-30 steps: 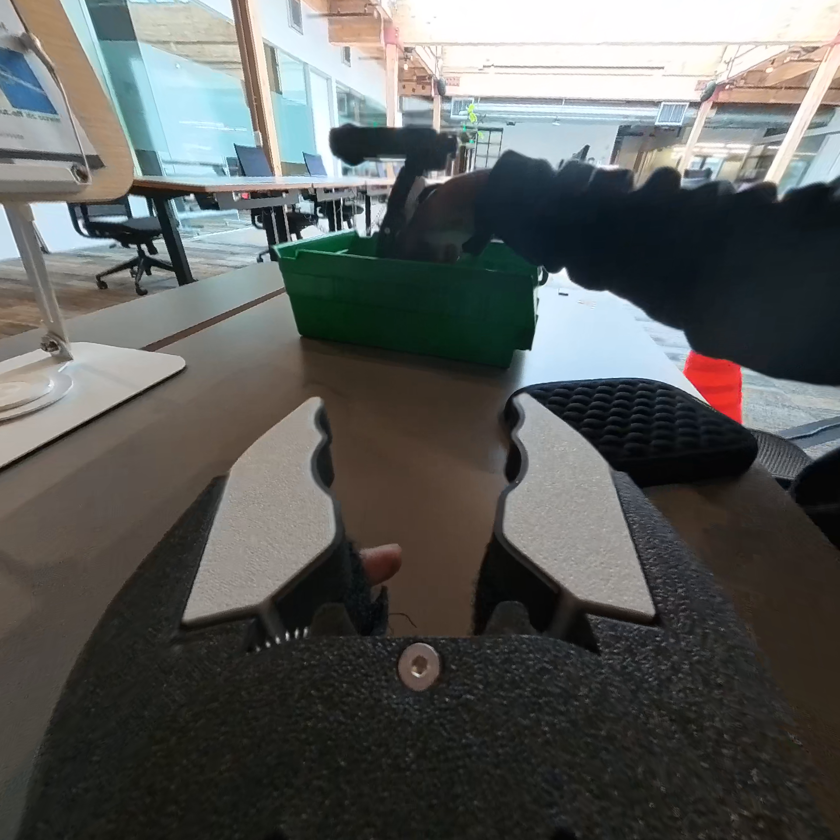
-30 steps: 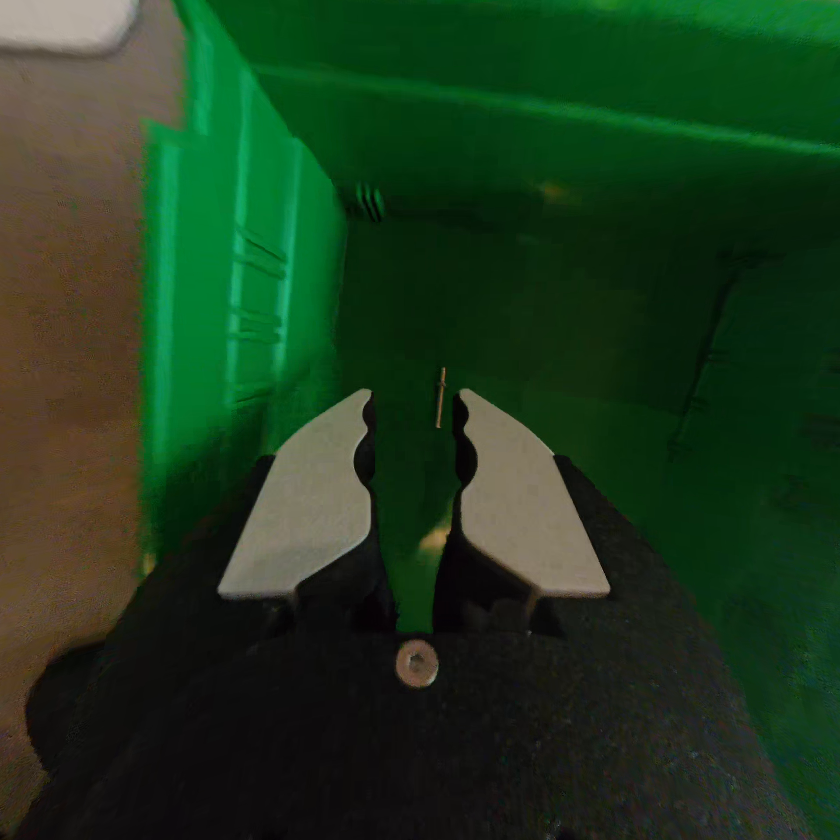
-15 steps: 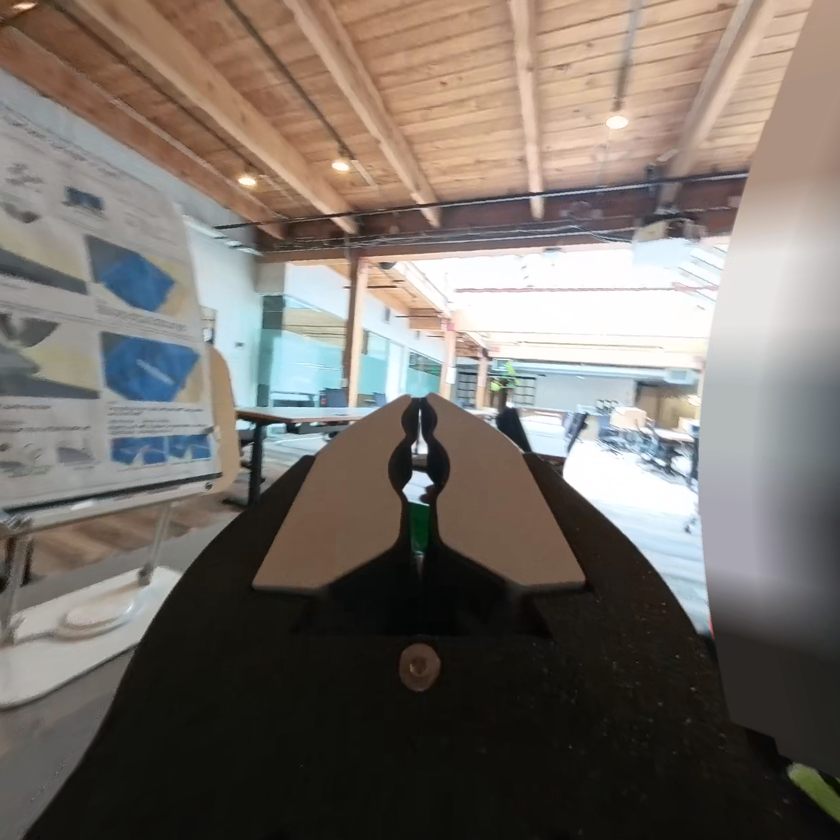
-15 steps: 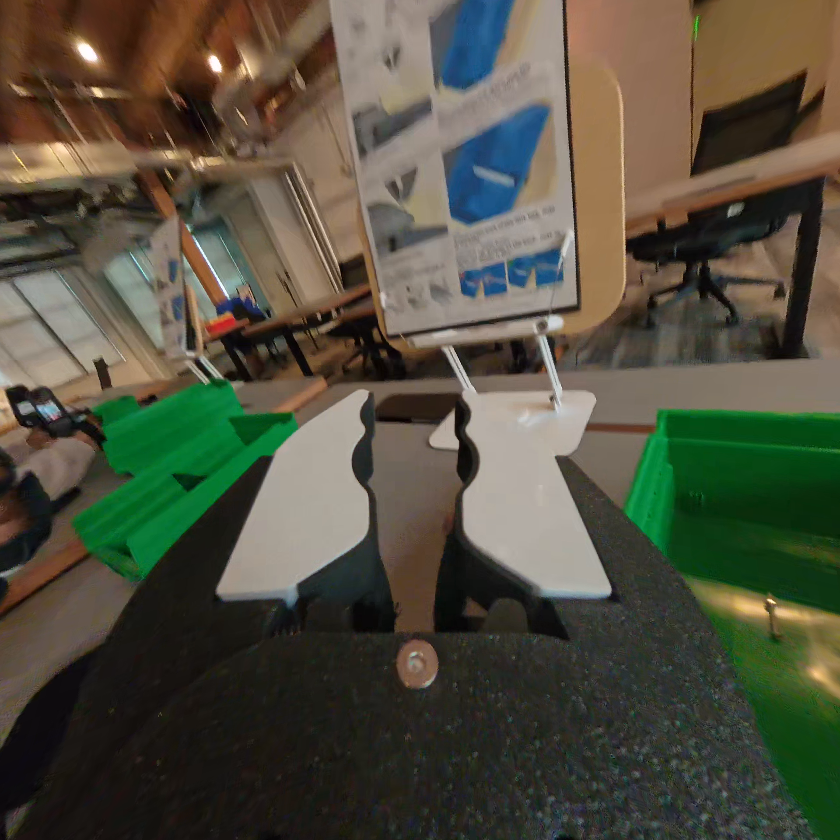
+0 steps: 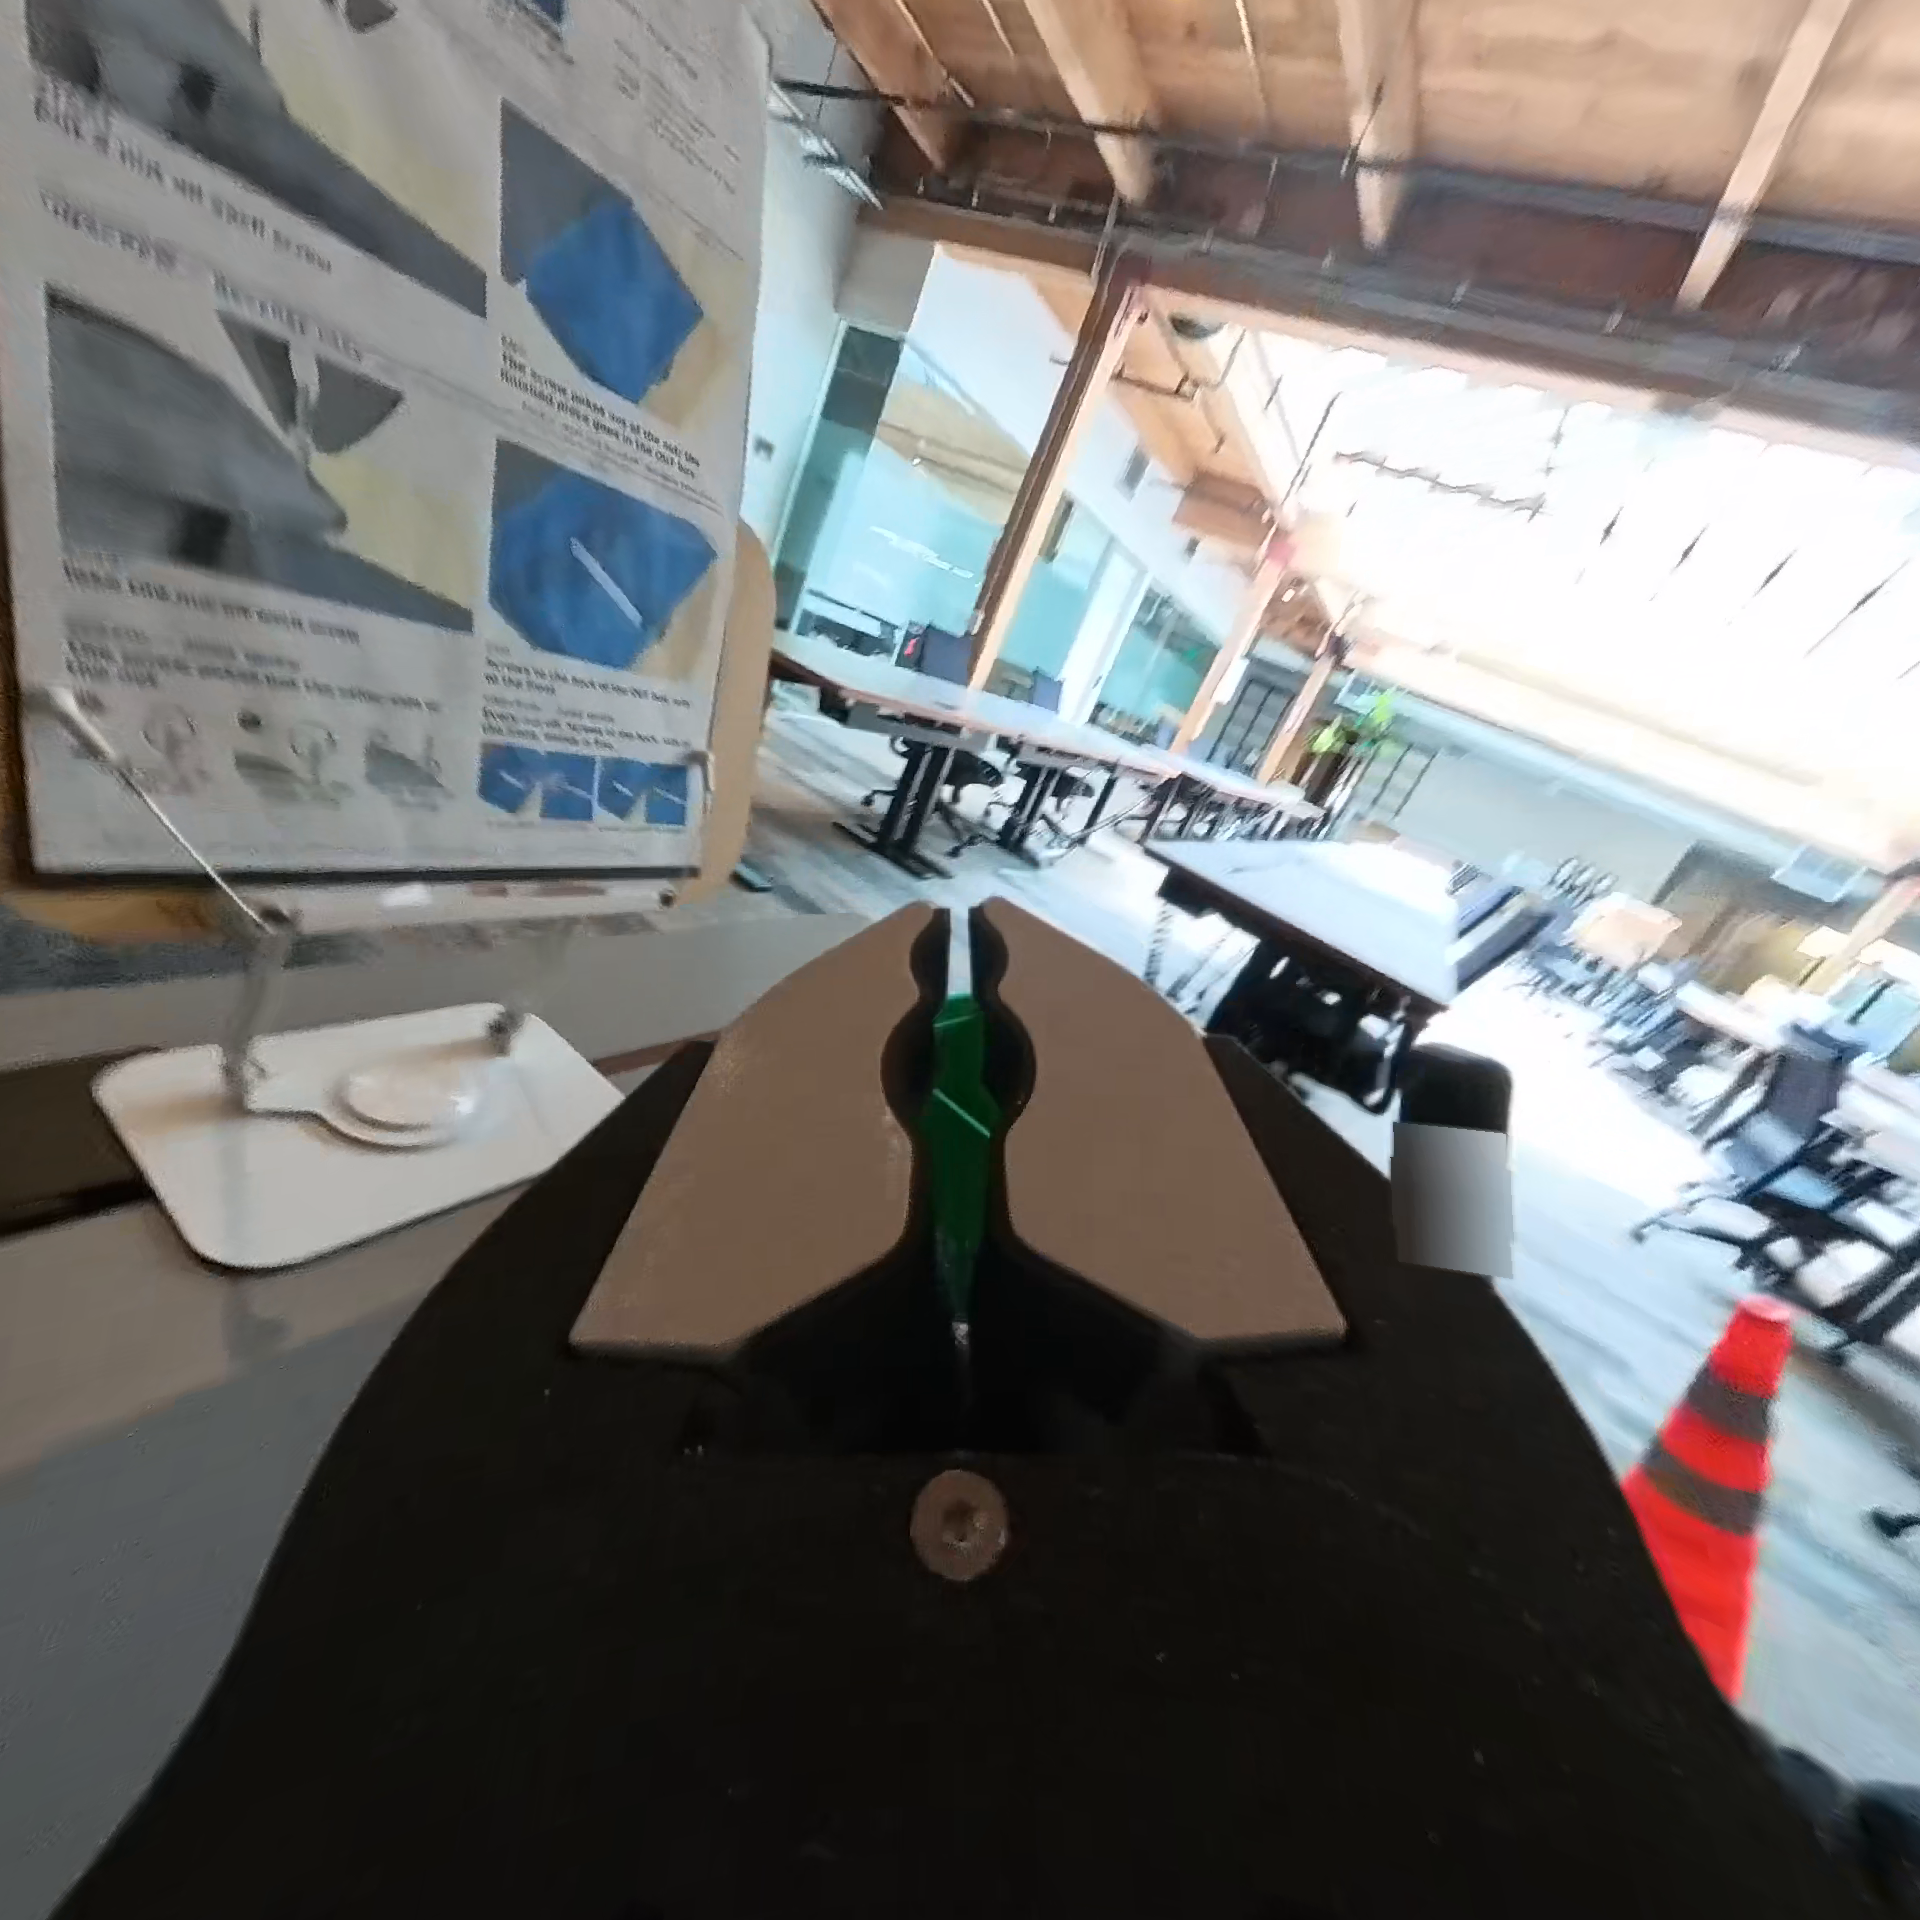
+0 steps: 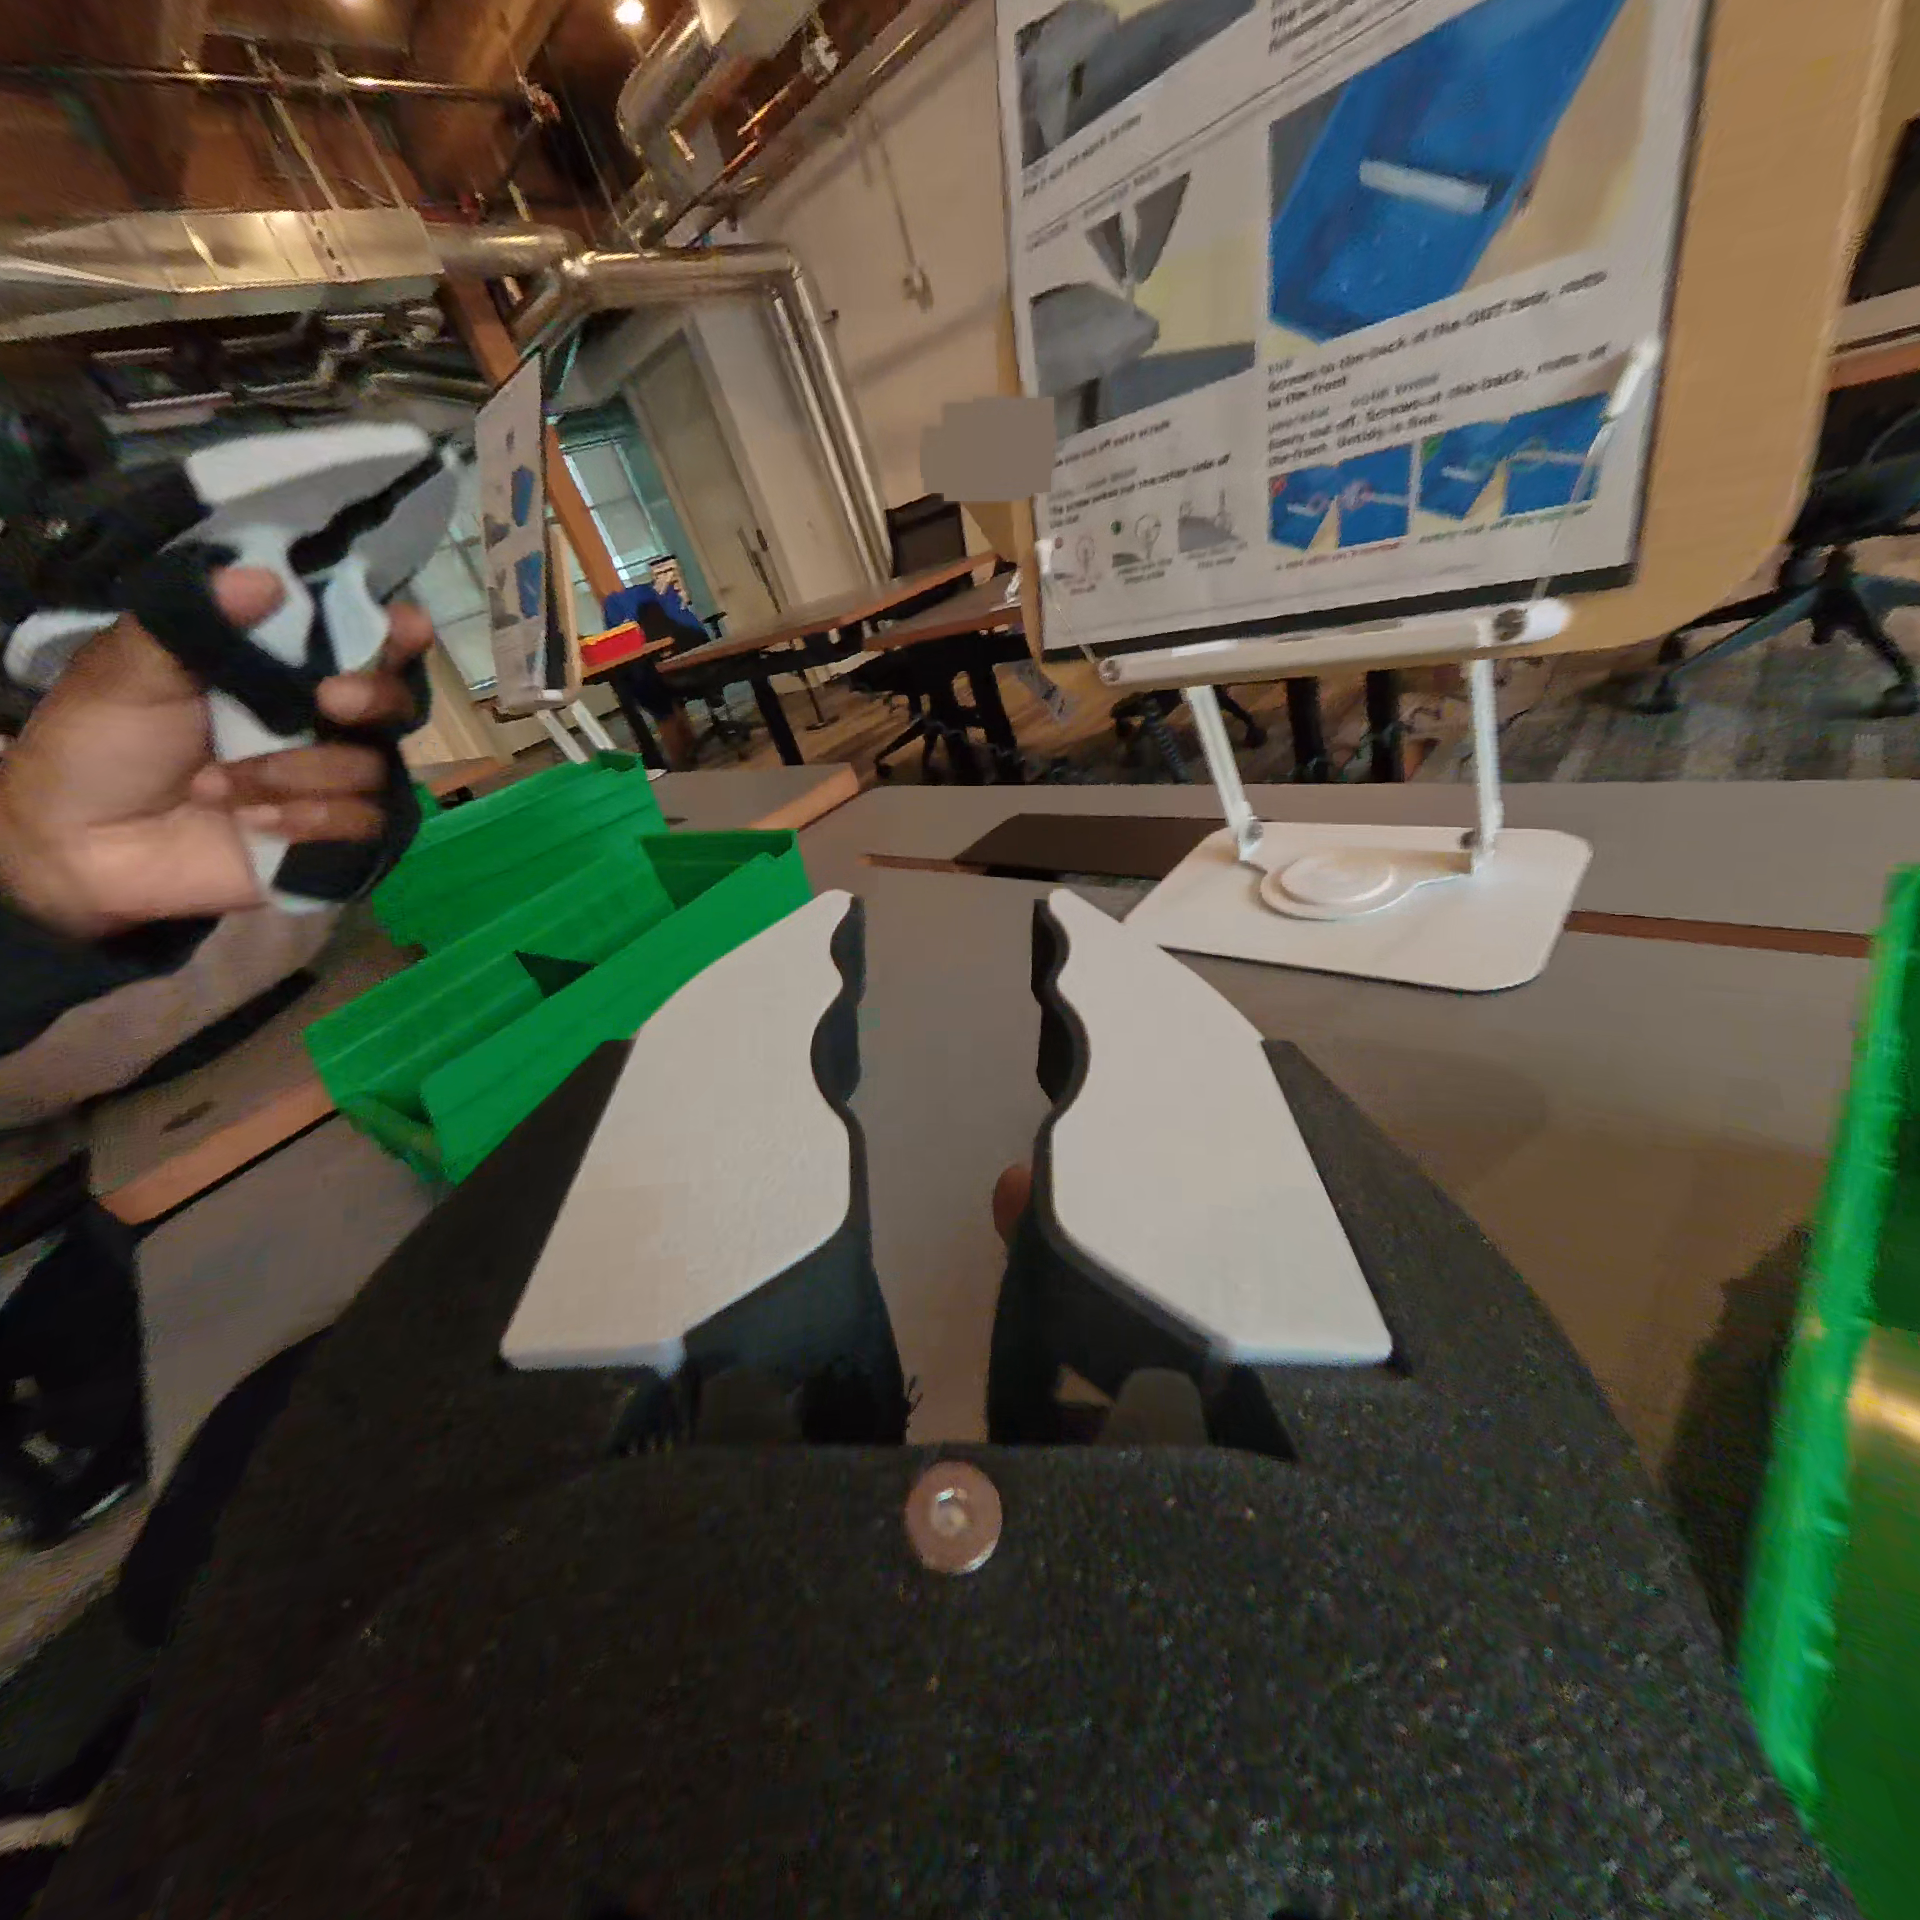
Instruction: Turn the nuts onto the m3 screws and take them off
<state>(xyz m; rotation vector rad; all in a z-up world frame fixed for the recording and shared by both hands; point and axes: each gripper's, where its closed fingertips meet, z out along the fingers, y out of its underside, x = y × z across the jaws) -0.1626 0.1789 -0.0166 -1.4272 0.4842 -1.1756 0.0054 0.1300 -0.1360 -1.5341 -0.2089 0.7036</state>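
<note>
I count two instruction boards (image 6: pixel 1340 312) on stands and several green bins (image 6: pixel 540 977) on the table (image 6: pixel 1558 1091), no screws or nuts visible; my left claw (image 5: pixel 961 925) is closed on nothing, my right claw (image 6: pixel 945 914) half open and empty.

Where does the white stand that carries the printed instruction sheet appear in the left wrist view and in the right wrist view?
Left wrist view: the white stand is at the left edge, on the grey table.
Right wrist view: the stand is right of centre, beyond the open right gripper.
Shared landmark: the printed instruction sheet.
</note>
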